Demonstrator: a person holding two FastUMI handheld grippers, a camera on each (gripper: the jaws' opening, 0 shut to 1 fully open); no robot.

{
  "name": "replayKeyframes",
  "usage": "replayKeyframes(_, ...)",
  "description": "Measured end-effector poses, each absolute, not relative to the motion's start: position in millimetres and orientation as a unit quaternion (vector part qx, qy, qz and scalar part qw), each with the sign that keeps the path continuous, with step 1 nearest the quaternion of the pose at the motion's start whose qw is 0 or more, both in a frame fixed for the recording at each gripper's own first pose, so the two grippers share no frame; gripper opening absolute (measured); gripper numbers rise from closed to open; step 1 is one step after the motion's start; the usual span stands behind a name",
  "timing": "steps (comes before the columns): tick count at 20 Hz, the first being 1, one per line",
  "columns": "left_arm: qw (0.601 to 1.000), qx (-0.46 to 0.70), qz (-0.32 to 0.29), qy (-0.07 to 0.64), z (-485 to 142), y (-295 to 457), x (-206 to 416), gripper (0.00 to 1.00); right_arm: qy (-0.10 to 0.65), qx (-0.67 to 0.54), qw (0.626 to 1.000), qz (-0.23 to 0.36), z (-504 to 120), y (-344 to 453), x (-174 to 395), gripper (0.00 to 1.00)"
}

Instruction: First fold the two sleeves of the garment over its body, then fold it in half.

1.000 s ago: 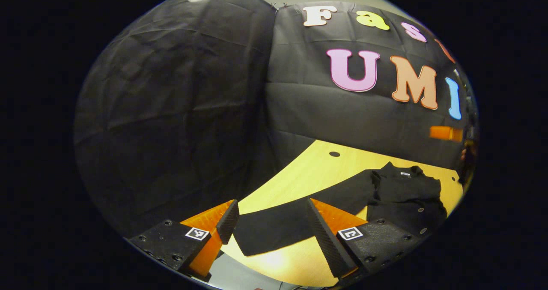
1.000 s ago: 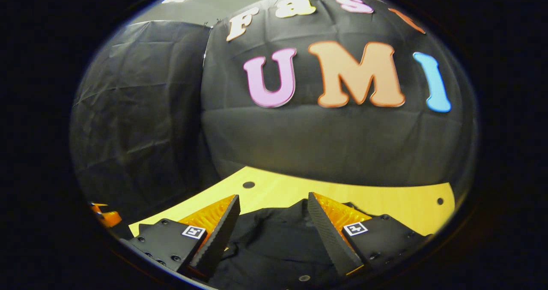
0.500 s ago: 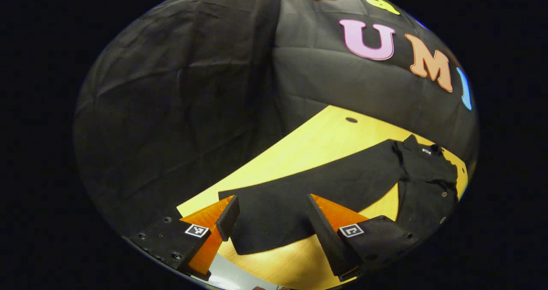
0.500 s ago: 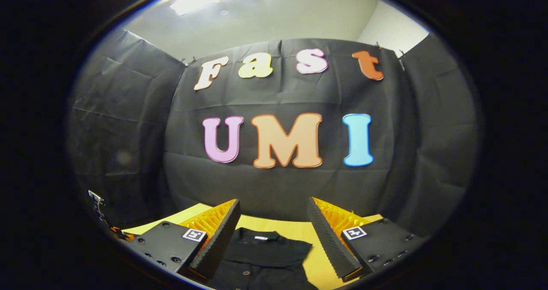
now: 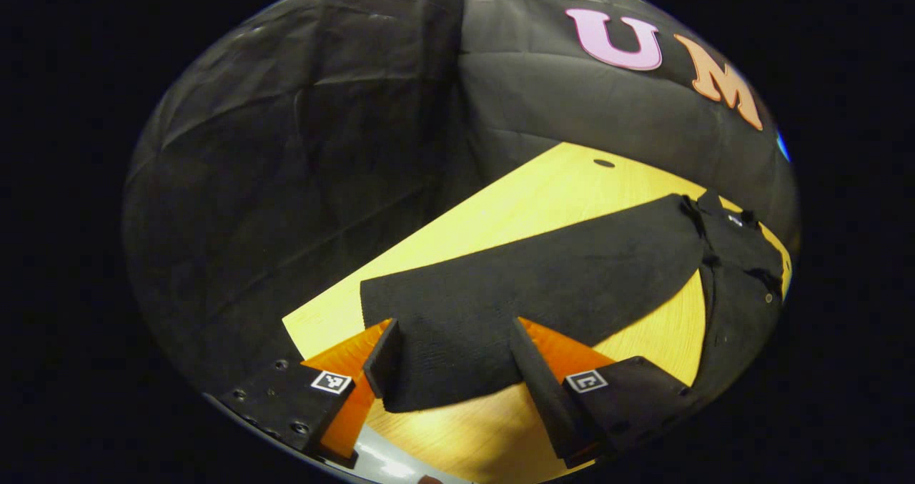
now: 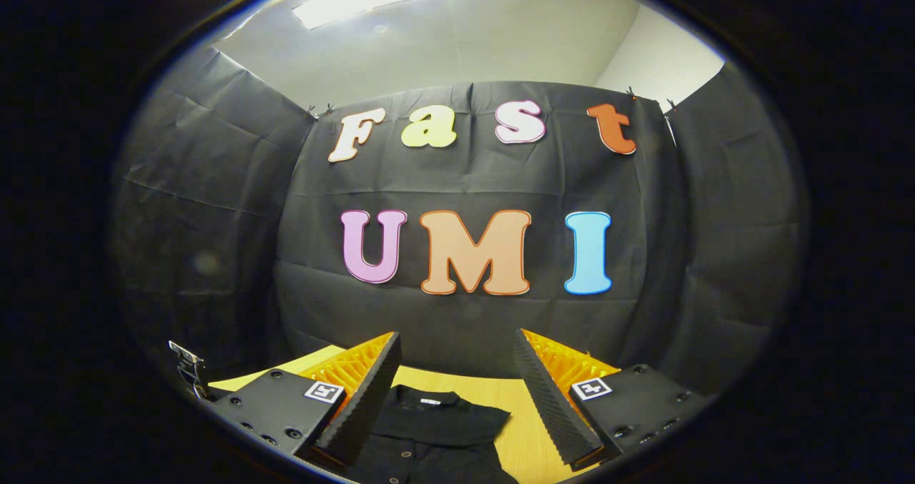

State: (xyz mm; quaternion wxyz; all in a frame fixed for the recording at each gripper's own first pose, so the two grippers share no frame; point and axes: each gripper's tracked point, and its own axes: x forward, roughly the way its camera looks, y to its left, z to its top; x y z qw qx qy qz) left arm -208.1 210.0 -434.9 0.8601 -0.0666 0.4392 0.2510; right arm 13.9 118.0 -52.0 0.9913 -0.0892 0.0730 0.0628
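A black button-up garment lies on the yellow wooden table [image 5: 543, 198]. In the left gripper view its long sleeve [image 5: 543, 284] stretches flat from the body [image 5: 736, 284] at the right edge toward me. My left gripper [image 5: 452, 373] is open, low over the table, with the sleeve's cuff end [image 5: 436, 369] between its two fingers; neither finger presses on the cloth. In the right gripper view my right gripper [image 6: 457, 398] is open and held level above the table. The garment's collar and button placket [image 6: 429, 430] lie below and between its fingers, which are apart from the cloth.
Black cloth walls close the booth on the far and left sides. The table [image 6: 518, 445] has a small round hole [image 5: 604, 163] near its far edge. Bare wood lies on both sides of the sleeve. A small metal part [image 6: 189, 368] shows at the lower left of the right gripper view.
My left gripper has come down and forward until the sleeve's cuff sits between its fingers. My right gripper has tilted up and drawn back from the garment's body, then nearly stopped.
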Motion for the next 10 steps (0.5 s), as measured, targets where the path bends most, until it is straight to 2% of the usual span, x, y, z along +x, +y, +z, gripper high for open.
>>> replayKeyframes(1, 0.862, -0.065, 0.242, 0.440, -432, 206, -205, 0.91, 0.073, -0.091, 0.991, 0.064, -51, 119, 15, 1.00)
replayKeyframes(6, 0.861, -0.049, 0.242, 0.444, -440, 189, -189, 0.14, 0.078, -0.090, 0.991, 0.060, -52, 114, 10, 1.00)
replayKeyframes(8, 0.859, -0.037, 0.244, 0.449, -438, 194, -191, 0.01, 0.079, -0.091, 0.991, 0.052, -51, 105, 7, 1.00)
replayKeyframes(10, 0.856, -0.039, 0.245, 0.454, -437, 196, -186, 0.00, 0.079, -0.094, 0.992, 0.038, -49, 93, 4, 0.98)
